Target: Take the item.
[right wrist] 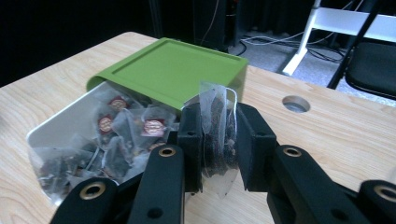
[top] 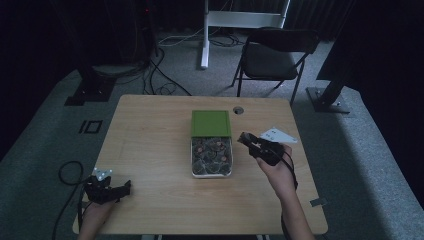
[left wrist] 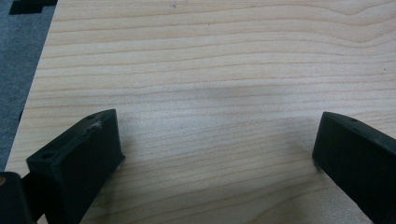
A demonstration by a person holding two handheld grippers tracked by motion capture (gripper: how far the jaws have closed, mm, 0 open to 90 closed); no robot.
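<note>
Right gripper (right wrist: 218,140) squeezed tea bag (right wrist: 217,135), lifted out of box (top: 211,150) to carry; left gripper (left wrist: 215,154) waited open, empty on table (left wrist: 224,70)

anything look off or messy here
Nothing spilled or damaged. The green lid is slid partway back off the tin, plainly for access. One tea bag hangs pinched in the right tongs; the left tongs sit open.

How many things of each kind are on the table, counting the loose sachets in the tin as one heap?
Green lid: 1
Tin with a heap of tea bags: 1
Tea bag pinched in the right gripper: 1
Grippers, including the open left gripper: 2
Total: 5
</note>
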